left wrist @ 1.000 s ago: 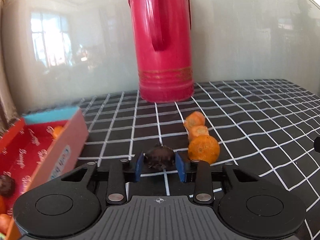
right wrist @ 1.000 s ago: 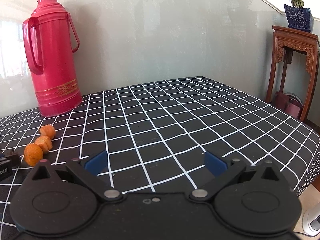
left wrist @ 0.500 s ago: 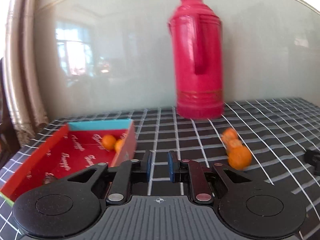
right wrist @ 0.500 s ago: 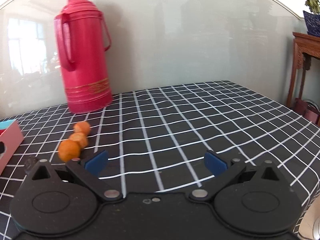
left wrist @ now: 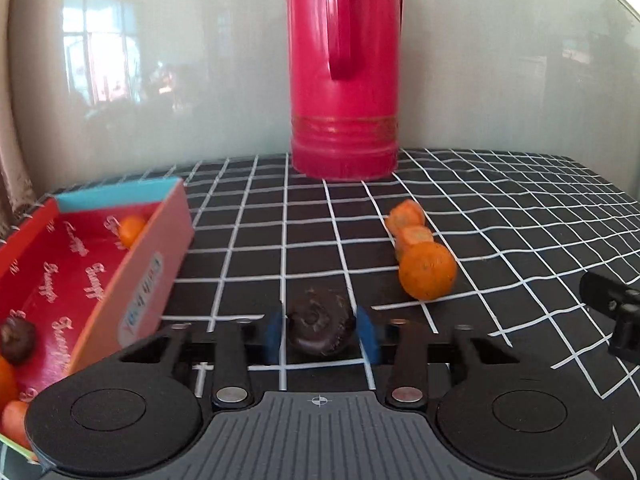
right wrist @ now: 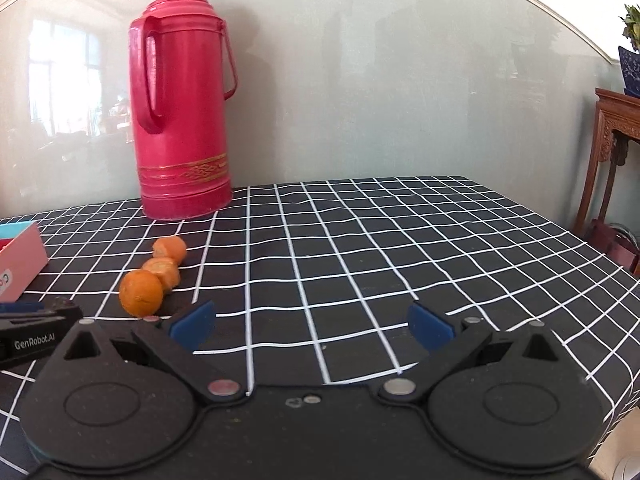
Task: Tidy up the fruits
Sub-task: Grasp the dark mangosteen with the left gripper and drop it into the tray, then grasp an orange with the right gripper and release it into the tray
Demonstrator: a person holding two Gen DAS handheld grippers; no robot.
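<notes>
- The worktop [left wrist: 500, 216] carries a red box [left wrist: 152, 264] at near left.
- The left tongs [left wrist: 320, 334] are opening around a dark round fruit [left wrist: 320, 330], just right of the box.
- It looks small, wrinkled, probably light and soft; gripping its sides seems best.
- The right tongs [right wrist: 312, 326] are spread wide, holding nothing.

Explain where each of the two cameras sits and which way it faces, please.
Left wrist: on the left claw, facing the wall; a dark fruit sits between its opening jaws, red box at left.
Right wrist: on the right claw, jaws open and empty, facing the same wall.
Shared: red thermos, orange fruits, checked tablecloth; each view catches the other claw.
</notes>
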